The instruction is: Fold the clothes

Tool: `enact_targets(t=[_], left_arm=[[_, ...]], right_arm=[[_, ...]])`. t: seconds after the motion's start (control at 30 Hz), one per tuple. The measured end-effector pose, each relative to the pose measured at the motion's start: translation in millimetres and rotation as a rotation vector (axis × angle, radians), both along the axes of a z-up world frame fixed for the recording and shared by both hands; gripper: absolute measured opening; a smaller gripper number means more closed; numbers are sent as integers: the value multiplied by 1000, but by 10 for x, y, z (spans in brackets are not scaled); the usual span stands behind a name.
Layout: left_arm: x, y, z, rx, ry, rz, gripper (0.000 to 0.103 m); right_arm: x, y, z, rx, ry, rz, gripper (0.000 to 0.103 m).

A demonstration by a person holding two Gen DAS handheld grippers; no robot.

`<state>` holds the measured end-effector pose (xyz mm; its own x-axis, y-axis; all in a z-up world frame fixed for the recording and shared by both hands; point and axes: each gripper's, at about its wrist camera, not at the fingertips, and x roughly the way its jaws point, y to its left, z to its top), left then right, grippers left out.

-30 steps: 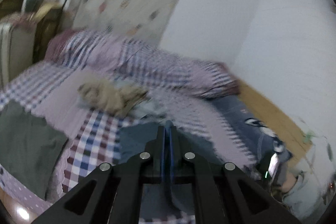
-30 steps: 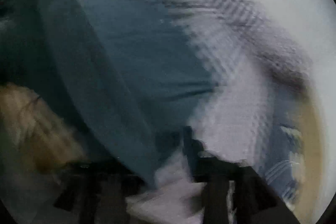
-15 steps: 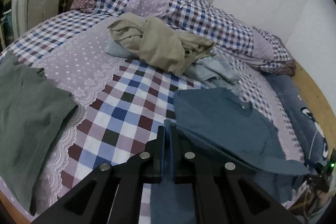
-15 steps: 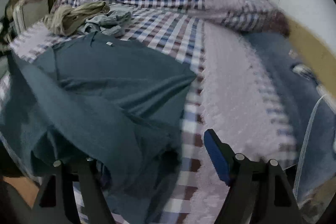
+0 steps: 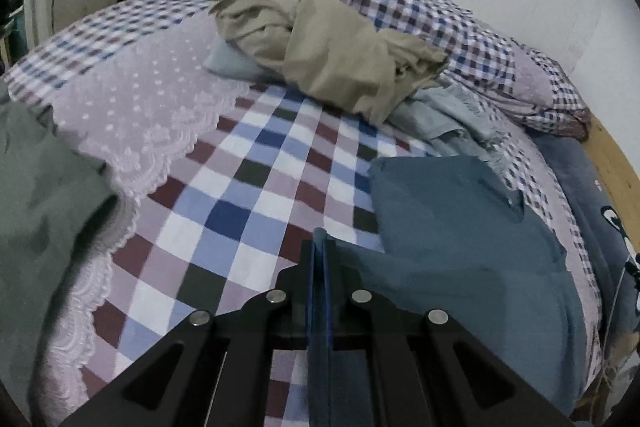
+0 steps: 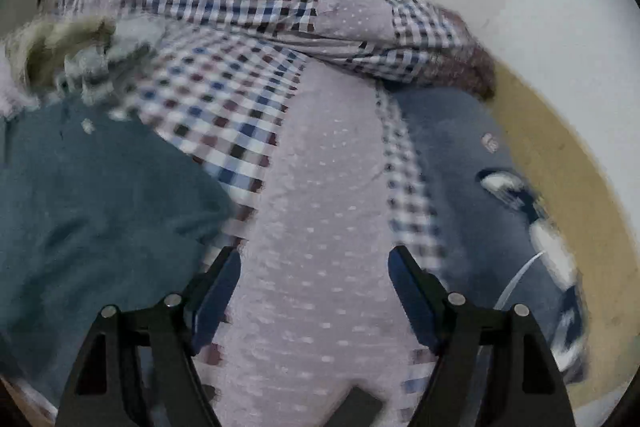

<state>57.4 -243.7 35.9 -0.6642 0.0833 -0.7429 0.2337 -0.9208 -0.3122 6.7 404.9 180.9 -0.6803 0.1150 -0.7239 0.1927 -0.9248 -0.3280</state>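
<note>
A teal-blue T-shirt point(image 5: 452, 227) lies spread on the checked bedspread point(image 5: 248, 195), reaching from the middle to the right in the left wrist view. My left gripper point(image 5: 320, 247) is shut on a fold of that shirt's near edge, cloth showing between its fingers. In the right wrist view the same shirt point(image 6: 88, 211) lies at the left. My right gripper point(image 6: 314, 259) stands open over lilac dotted bedding with nothing between its fingers, its left finger beside the shirt's edge.
A crumpled beige garment point(image 5: 328, 43) and pale blue clothes point(image 5: 452, 123) are heaped at the back by the checked pillows point(image 5: 460, 23). A grey-green garment point(image 5: 40, 203) lies at left. A dark blue blanket point(image 6: 472, 163) and wooden bed edge point(image 6: 568, 171) run along the right.
My right gripper has let go of the teal shirt, opened and swung right over bare bedding. The shirt has settled flat. My left gripper keeps its hold and has moved closer in.
</note>
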Motion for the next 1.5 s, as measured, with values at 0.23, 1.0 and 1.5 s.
enact_targets(t=[0.23, 1.0, 1.5], left_arm=[[28, 8, -43, -2, 28, -7, 3], [196, -9, 29, 28, 82, -2, 3], [1149, 34, 700, 85, 335, 8, 3]], right_arm=[[-147, 17, -620, -397, -129, 55, 80], [64, -375, -967, -359, 63, 114, 3], [1793, -175, 77, -483, 289, 124, 1]])
